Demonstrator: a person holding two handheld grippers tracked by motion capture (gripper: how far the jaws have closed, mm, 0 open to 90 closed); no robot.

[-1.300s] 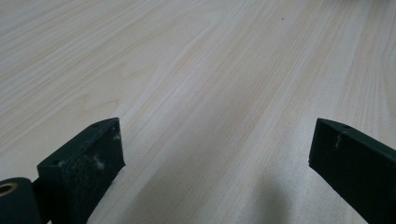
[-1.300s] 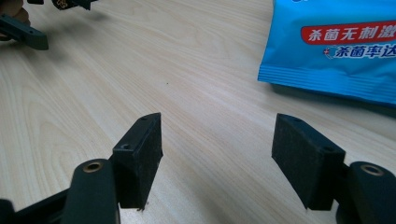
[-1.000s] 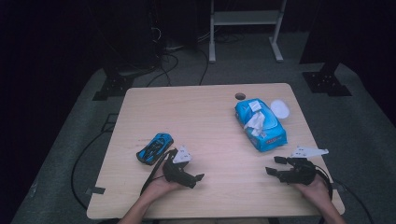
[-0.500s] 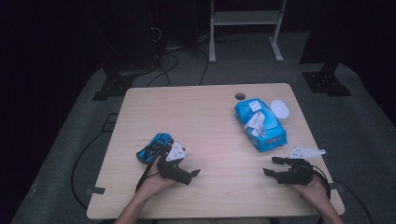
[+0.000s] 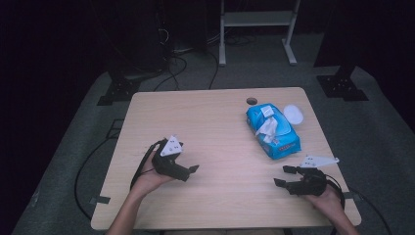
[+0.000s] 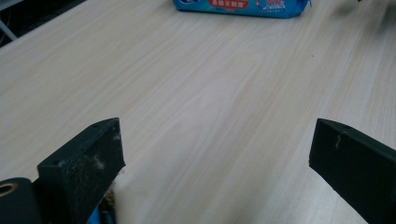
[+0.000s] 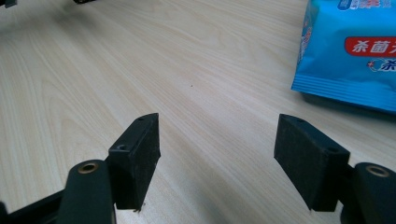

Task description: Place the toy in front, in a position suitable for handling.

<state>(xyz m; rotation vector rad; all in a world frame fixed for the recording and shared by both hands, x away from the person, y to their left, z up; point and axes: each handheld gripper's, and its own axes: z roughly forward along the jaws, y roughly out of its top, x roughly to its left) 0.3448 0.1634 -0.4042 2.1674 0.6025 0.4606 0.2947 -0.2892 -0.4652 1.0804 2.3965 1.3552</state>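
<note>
My left gripper (image 5: 188,173) rests low on the wooden table (image 5: 215,127) at the left front, a hand around it, pointing right. Its jaws stand wide apart with bare wood between them, so the left gripper (image 6: 217,154) is open. A sliver of a blue toy car (image 6: 99,215) shows just under its left jaw. At the table's right front, my right gripper (image 5: 281,175) points left. The right gripper (image 7: 219,149) is open too, with nothing between its pads.
A blue pack of wet wipes (image 5: 273,129) lies at the back right, a white tissue poking out of its top; the pack (image 7: 355,51) is close on the right gripper's right. A white round lid (image 5: 293,114) and a cable hole (image 5: 251,101) lie beside it.
My left gripper has shifted left and back over the blue toy car, which it now covers in the high view. The right gripper has barely moved.
</note>
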